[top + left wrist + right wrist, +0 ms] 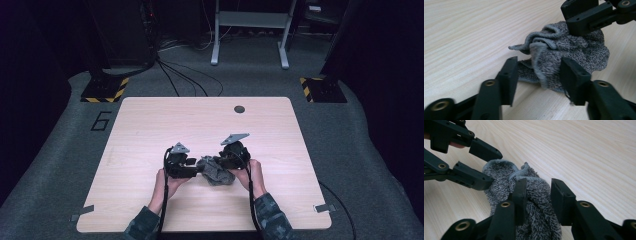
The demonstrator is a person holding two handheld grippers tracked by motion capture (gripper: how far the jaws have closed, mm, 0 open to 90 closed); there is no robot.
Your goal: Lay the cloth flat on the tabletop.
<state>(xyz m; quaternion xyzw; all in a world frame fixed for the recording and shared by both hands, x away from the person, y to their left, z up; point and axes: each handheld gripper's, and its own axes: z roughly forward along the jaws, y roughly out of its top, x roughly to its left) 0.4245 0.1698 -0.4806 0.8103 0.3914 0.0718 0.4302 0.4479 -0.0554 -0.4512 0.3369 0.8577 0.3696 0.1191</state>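
both grippers' fingers stand wide around the grey sock (574, 50), left gripper (537, 72) and right gripper (537, 195), seemingly not pinching it.

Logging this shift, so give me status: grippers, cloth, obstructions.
Left gripper open, jaws astride a fold. Right gripper open around the grey cloth. Cloth bunched on table. Nothing obstructing.

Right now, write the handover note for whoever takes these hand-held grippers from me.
Left hand-held gripper: jaws open around a fold of the grey sock, not clamped.
Right hand-held gripper: jaws open, straddling the sock's other end.
The sock lies bunched on the wooden table, near the front edge, between both grippers.
Done: both grippers are at the sock.
Left: probably close on it, then straighten or fold it.
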